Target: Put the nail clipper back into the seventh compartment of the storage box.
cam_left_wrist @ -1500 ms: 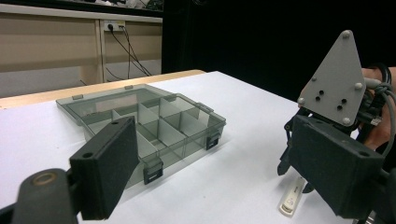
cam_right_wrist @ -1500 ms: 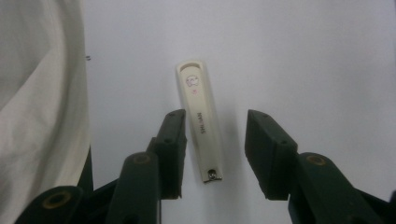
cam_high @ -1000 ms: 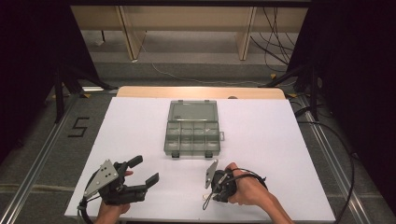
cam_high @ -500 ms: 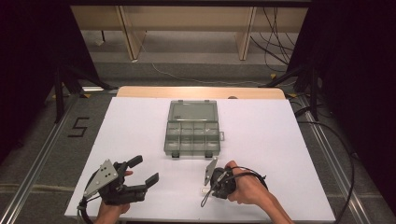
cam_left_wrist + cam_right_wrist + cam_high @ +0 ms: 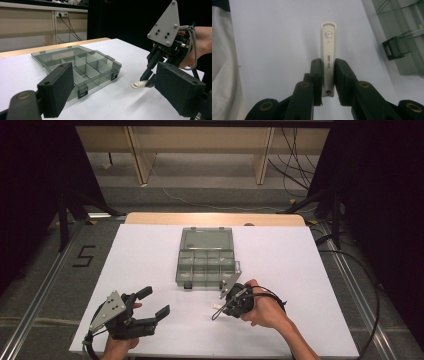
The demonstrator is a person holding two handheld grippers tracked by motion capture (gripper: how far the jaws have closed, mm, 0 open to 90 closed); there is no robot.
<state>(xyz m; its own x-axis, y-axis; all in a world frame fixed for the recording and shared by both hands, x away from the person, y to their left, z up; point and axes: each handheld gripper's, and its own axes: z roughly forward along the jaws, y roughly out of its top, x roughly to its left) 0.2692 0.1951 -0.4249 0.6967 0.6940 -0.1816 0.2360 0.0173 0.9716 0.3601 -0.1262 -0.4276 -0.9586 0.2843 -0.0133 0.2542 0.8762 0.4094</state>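
Note:
A white nail clipper (image 5: 328,45) sticks out forward from my right gripper (image 5: 328,67), whose jaws are shut on its rear half. It sits low over the white table (image 5: 300,265), in front of the box; I cannot tell if it touches. The same clipper (image 5: 138,84) and right gripper (image 5: 147,80) show across from my left gripper (image 5: 115,82). The left gripper (image 5: 155,302) is open and holds nothing, near the table's front left. A clear grey compartment box (image 5: 206,262) lies open mid-table, its lid folded back.
The box's black latches (image 5: 395,50) face the front edge, close to the right gripper (image 5: 216,312). A wooden strip (image 5: 215,218) borders the table's far edge. Cables trail on the floor at right.
The right gripper has tilted and shifted slightly left in front of the box, with the clipper between its jaws. The left gripper has stayed put.

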